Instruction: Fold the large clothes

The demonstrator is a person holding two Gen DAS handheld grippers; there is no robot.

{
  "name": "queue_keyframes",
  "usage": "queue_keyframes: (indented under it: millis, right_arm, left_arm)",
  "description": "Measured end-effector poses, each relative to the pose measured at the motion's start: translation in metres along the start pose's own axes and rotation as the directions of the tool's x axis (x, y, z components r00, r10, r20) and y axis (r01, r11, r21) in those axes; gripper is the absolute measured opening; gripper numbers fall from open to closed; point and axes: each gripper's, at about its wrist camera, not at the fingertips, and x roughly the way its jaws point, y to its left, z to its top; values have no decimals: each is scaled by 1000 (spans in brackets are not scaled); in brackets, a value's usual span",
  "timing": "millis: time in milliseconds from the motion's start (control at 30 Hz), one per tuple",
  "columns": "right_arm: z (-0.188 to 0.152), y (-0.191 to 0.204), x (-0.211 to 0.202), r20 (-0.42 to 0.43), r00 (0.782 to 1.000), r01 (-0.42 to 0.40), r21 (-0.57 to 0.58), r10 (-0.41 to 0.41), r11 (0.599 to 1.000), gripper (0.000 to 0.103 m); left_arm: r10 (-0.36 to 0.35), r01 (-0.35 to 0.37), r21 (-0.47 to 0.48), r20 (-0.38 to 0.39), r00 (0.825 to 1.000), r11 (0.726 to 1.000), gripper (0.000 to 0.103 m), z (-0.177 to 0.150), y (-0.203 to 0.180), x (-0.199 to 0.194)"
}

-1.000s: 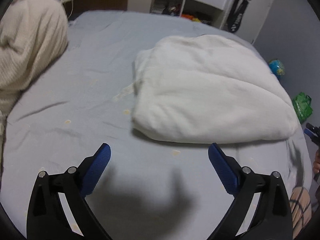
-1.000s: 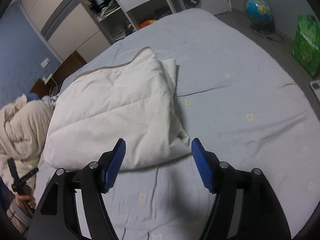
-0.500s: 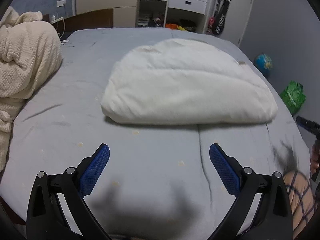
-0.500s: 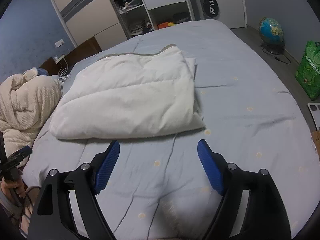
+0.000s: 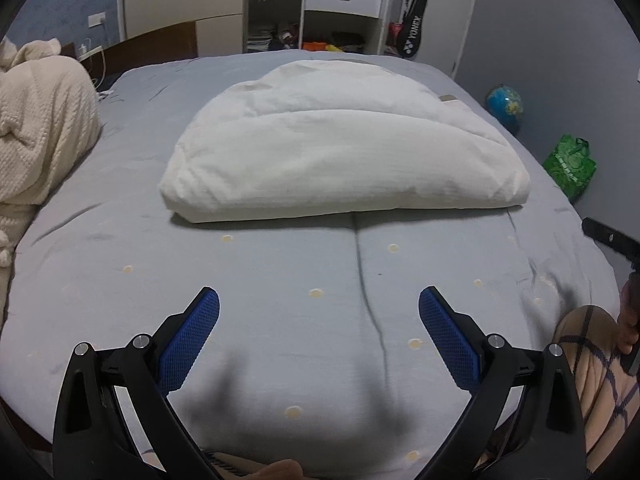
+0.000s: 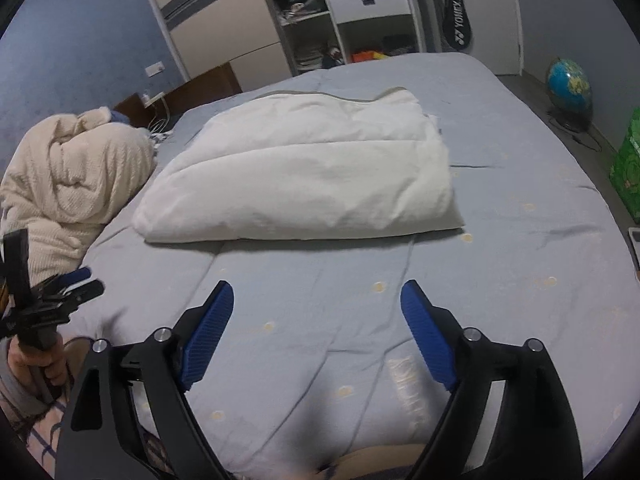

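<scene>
Bedroom, grey-blue bed (image 5: 120, 248). White folded quilt (image 5: 344, 152) lies mid-bed, beyond both grippers. Left hand-held gripper (image 5: 319, 308) wide, empty; right hand-held gripper (image 6: 317, 300) opening, empty (fold looks finished). Next: probably the cream knit garment (image 6: 72, 184) left of quilt.

**Your right gripper over bare sheet**

Your right gripper (image 6: 317, 300) points down at the blue-grey bedsheet (image 6: 520, 248), its jaws opening with nothing between them. Ahead of the fingertips lies the folded white duvet (image 6: 304, 172), well apart. Ahead to the left sits a cream knitted bundle (image 6: 68, 184); your left gripper (image 6: 72, 284) shows nearer, at the left edge
</scene>
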Motion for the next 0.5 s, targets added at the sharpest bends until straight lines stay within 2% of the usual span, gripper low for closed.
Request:
queue_keyframes:
  millis: [233,500]
  right_arm:
    - [-7,36,4,-13,999,47,-164,-49,985,84]
    - [-8,34,9,-27,997,60,-158,-66,986,84]
  left_arm:
    - [-26,25,59,21,999,998,96,-3,-18,0]
    - [-43,42,27,28,999,999,96,-3,-14,1]
